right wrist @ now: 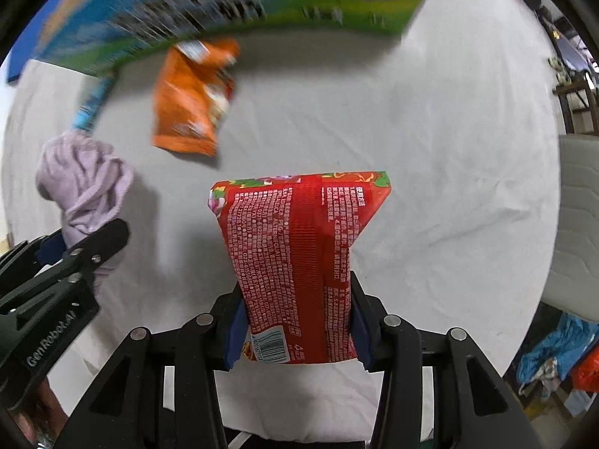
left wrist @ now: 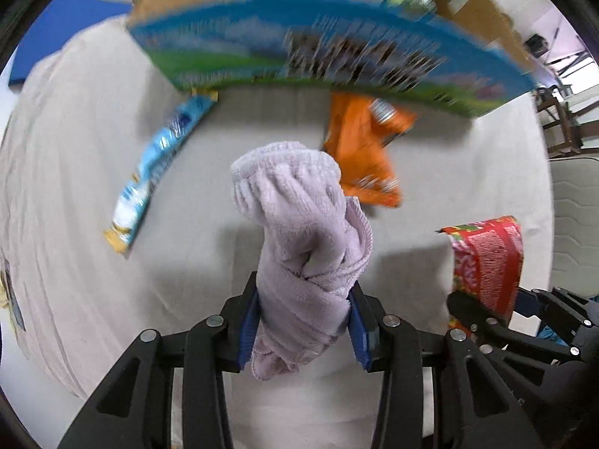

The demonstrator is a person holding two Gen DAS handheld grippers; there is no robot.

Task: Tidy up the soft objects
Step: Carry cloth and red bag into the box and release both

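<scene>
I have the left gripper (left wrist: 305, 321) clamped on a bunched lilac towel (left wrist: 299, 232) and the right gripper (right wrist: 295, 321) clamped on a red packet (right wrist: 295, 247), both lifted above the white-clothed tabletop (right wrist: 430, 149), where an orange pouch (right wrist: 191, 101) lies near the open cardboard box (left wrist: 337, 56).

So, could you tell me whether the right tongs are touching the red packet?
Touching: the right wrist view shows the right tongs clamped on the red packet, both pads pressed against its sides.
</scene>
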